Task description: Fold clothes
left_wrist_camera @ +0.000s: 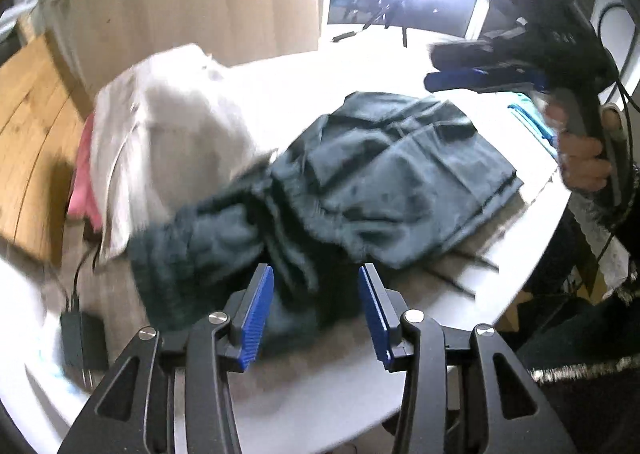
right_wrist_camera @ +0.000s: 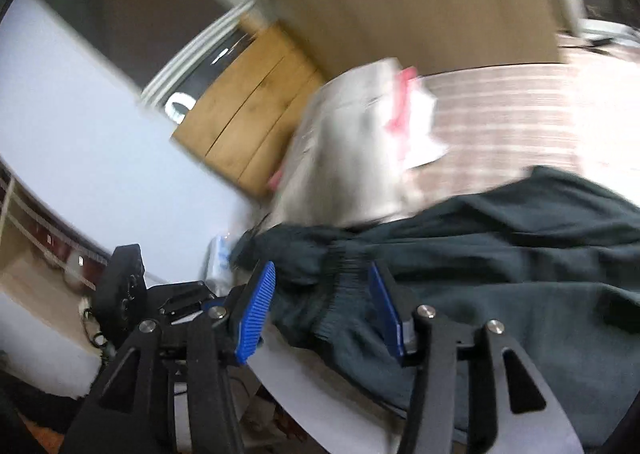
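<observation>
Dark green trousers lie crumpled on the white table, with the elastic waistband toward me. My left gripper is open, its blue pads on either side of the near waistband bunch, empty. My right gripper is open with the ribbed waistband between its pads; the trousers spread to the right. The right gripper also shows in the left wrist view, held by a hand above the far right of the table. Both views are motion-blurred.
A pile of white and pink clothes lies on the left of the table and shows in the right wrist view. A black power adapter sits at the near left. A wooden board stands beyond the table's left edge. Blue-striped cloth lies at the right.
</observation>
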Demonstrator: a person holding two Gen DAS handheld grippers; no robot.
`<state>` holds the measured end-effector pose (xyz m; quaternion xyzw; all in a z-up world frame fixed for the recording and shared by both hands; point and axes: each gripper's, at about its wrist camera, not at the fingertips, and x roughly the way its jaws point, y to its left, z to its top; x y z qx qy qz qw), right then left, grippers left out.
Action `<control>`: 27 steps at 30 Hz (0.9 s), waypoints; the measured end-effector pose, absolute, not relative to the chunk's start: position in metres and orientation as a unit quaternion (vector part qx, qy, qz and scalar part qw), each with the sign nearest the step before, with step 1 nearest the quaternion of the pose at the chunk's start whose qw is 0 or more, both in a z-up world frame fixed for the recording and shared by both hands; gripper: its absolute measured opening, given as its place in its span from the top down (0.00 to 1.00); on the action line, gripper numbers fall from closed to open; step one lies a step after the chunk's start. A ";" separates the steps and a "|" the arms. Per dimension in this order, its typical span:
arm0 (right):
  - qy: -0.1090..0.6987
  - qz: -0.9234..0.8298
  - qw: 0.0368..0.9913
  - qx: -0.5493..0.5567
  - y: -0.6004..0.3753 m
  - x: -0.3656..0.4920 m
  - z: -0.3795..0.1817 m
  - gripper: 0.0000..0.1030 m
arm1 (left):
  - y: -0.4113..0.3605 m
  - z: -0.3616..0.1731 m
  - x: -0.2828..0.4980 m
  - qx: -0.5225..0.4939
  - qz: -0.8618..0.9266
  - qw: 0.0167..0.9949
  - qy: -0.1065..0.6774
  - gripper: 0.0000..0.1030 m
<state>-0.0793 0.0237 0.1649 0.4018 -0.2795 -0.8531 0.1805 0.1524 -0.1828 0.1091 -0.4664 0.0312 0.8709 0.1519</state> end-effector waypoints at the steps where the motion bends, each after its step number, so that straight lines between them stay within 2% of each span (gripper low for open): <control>1: -0.281 -0.857 0.162 0.399 0.039 -0.072 0.166 0.53 | -0.180 0.108 0.143 -0.463 0.871 0.159 0.025 0.59; 3: -0.285 -0.863 0.112 0.401 0.072 -0.054 0.165 0.53 | -0.171 0.098 0.123 -0.472 0.865 0.167 0.021 0.58; 7: -0.290 -0.865 0.037 0.408 0.108 -0.027 0.161 0.53 | -0.155 0.066 0.098 -0.508 0.848 0.133 0.068 0.59; 9: -0.278 -0.865 0.007 0.417 0.117 -0.015 0.158 0.53 | -0.154 0.053 0.092 -0.522 0.840 0.134 0.060 0.59; 11: -0.272 -0.864 -0.007 0.423 0.122 -0.007 0.151 0.53 | -0.152 0.042 0.088 -0.530 0.836 0.133 0.059 0.66; 12: -0.272 -0.863 -0.012 0.426 0.124 -0.003 0.148 0.53 | -0.150 0.037 0.086 -0.532 0.834 0.132 0.060 0.76; 13: -0.273 -0.861 -0.016 0.429 0.126 -0.001 0.145 0.53 | -0.149 0.033 0.085 -0.534 0.833 0.130 0.062 0.90; 16: -0.265 -0.860 -0.020 0.436 0.132 0.000 0.139 0.53 | -0.155 0.040 0.091 -0.526 0.839 0.126 0.058 0.93; 20: -0.205 -0.870 -0.019 0.448 0.142 -0.007 0.149 0.53 | -0.179 0.050 0.100 -0.521 0.848 0.074 0.063 0.92; 21: -0.180 -0.873 -0.017 0.452 0.144 -0.012 0.152 0.53 | -0.184 0.050 0.101 -0.524 0.847 0.061 0.063 0.85; 23: -0.124 -0.877 -0.011 0.464 0.150 -0.022 0.159 0.54 | -0.187 0.053 0.104 -0.524 0.848 0.041 0.070 0.83; 25: -0.073 -0.875 0.006 0.479 0.155 -0.036 0.160 0.54 | -0.183 0.063 0.106 -0.514 0.854 0.022 0.078 0.69; 27: -0.023 -0.868 0.024 0.495 0.159 -0.051 0.156 0.54 | -0.176 0.076 0.111 -0.499 0.863 0.009 0.074 0.69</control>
